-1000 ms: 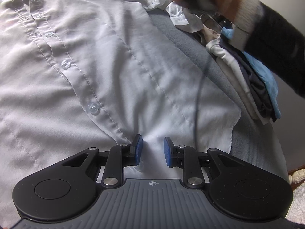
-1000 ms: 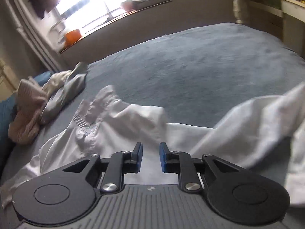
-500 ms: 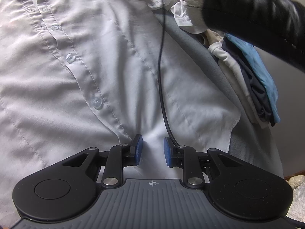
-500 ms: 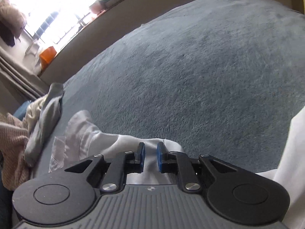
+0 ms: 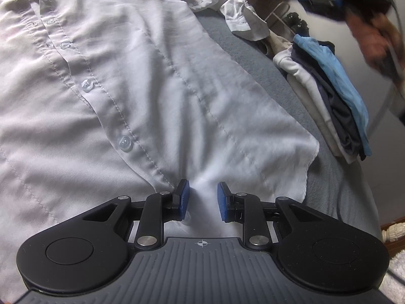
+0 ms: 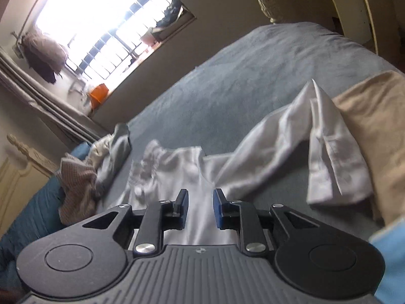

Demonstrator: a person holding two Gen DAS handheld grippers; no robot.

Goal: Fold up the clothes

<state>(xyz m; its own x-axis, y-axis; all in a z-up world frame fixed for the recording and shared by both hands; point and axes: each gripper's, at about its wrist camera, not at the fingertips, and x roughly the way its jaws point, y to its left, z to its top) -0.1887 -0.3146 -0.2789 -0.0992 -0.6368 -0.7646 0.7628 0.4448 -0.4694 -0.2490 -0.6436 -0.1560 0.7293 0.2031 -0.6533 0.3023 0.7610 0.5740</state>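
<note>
Grey-blue bedcover [image 6: 253,81] spans both views and carries everything; a bright barred window [image 6: 101,33] sits in the wall beyond it, with an orange container [image 6: 98,95] on the sill.

White button-up shirt [image 5: 141,81] lies spread flat on the cover, placket and buttons [image 5: 124,143] running diagonally, hem nearest the left camera; its sleeve [image 6: 298,136] trails across the cover in the right wrist view, cuff end turned toward the camera, beside a tan cloth [image 6: 374,126] at the right edge.

Folded stack of clothes [image 5: 329,96] sits on the cover to the right of the shirt, near but apart from its side seam; white at the bottom, dark layers between, light blue on top.

Loose pile of garments [image 6: 88,169], checked and grey, lies at the far left of the bed in the right wrist view.

Left gripper [image 5: 201,196] hovers at the shirt hem, jaws parted with shirt fabric between the blue pads [image 5: 183,195]; whether the pads touch cloth cannot be told.

Right gripper [image 6: 200,206] is likewise spread, nothing pinched, white shirt fabric showing beneath the gap; it also appears blurred at the top right of the left wrist view.
</note>
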